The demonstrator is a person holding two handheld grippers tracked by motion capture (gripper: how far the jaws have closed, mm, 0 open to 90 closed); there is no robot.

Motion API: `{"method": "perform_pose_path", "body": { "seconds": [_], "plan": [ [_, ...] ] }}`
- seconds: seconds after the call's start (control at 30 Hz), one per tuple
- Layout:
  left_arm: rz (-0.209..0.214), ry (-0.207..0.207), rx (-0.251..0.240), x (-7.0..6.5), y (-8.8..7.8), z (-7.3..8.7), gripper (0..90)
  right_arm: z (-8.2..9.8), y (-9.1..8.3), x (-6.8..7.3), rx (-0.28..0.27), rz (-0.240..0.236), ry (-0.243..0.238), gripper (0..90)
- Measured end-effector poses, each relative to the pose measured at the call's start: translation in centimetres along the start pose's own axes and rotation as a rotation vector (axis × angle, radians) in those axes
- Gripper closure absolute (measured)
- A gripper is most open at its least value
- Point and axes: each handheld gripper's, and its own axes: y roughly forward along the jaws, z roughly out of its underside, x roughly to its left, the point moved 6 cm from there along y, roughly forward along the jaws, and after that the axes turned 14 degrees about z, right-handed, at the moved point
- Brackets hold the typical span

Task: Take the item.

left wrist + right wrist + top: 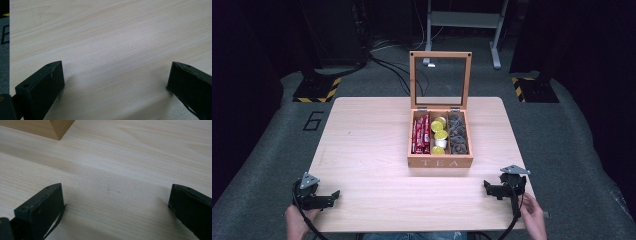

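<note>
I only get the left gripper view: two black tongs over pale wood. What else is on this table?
Observer: A wooden tea box stands at the table's middle, lid raised upright.
Operator: Anything inside?
Observer: Three compartments: red packets left, yellow-topped capsules middle, dark capsules right.
Operator: Where's the other hand?
Observer: The right gripper rests near the table's front right corner, tongs open, nothing between them, pointing toward the box corner.
</note>
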Motion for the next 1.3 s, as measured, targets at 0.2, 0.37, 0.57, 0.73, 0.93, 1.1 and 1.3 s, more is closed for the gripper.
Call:
{"method": "perform_pose_path", "body": {
  "seconds": [0.2, 0.37, 0.57, 0.73, 0.93, 1.1, 1.3],
  "plan": [
    [0.0, 0.0, 0.002, 0.0, 0.0, 0.0, 0.5, 0.0, 0.0, 0.0, 0.0, 0.0, 0.0, 0.0],
    [0.006, 0.001, -0.004, 0.0, 0.1, -0.1, 0.4, 0.0, 0.0, 0.0, 0.0, 0.0, 0.0, 0.0],
    [-0.016, -0.019, -0.006, 0.0, 0.5, -0.4, 0.0, -0.1, 0.1, 0.0, -0.009, -0.026, -0.023, 0.0],
    [-0.029, -0.037, 0.006, 0.0, 0.6, -0.7, 0.0, -0.2, 0.2, -0.1, -0.022, -0.033, -0.058, 0.0],
    [0.027, -0.064, -0.028, -0.5, 0.6, -1.2, 0.0, -0.3, 0.3, -0.2, -0.014, -0.023, -0.039, 0.0],
    [0.054, -0.049, -0.031, -1.3, 0.7, -2.1, 0.0, -0.4, 0.5, -0.5, -0.005, -0.036, -0.039, 0.0],
    [0.084, -0.019, -0.032, -2.4, 0.9, -3.3, 0.0, -0.5, 0.6, -0.5, -0.004, -0.038, -0.038, 0.0]
  ]
}}
